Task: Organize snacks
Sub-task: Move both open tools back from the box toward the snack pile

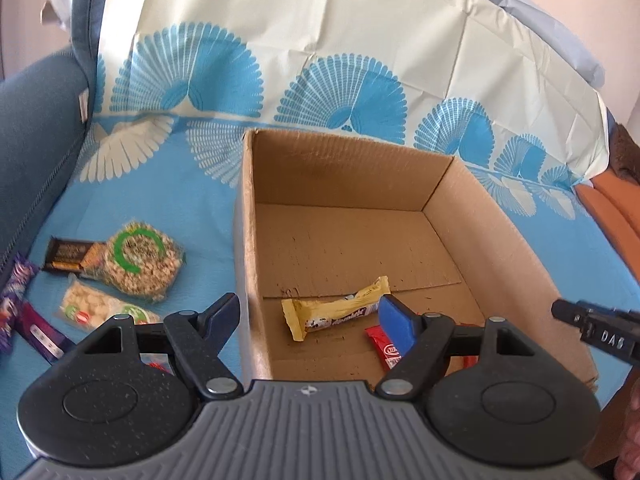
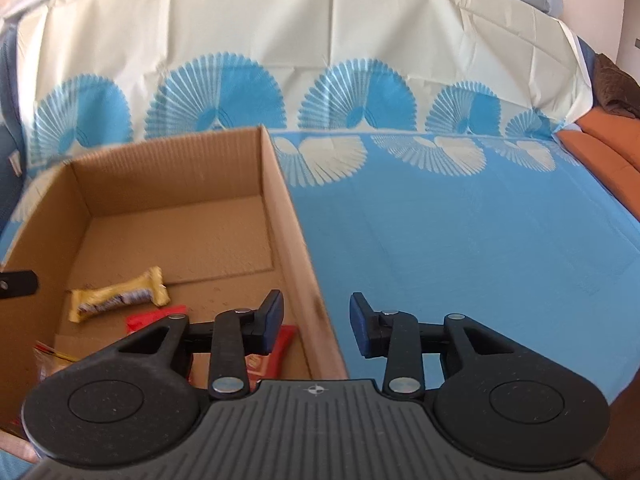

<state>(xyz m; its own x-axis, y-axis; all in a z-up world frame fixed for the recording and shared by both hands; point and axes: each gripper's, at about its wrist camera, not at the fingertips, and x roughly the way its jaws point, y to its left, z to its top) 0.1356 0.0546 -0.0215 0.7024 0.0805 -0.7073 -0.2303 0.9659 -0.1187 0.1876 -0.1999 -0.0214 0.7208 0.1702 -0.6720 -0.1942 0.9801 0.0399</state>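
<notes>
blue fan-print cloth (image 2: 460,240), the sorting partly done.
two bars, yellow bar (image 1: 336,312) and red bar (image 1: 386,346), lie in the cardboard box (image 1: 508,240); snack packs (image 1: 136,264) wait at left; left gripper (image 1: 310,320) and right gripper (image 2: 316,322) jaws spread, empty.

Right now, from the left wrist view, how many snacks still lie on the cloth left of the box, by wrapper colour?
purple bars: 2
dark brown bar: 1
clear puffed-grain packs: 2
Total: 5. A red scrap, mostly hidden, is not counted.
</notes>
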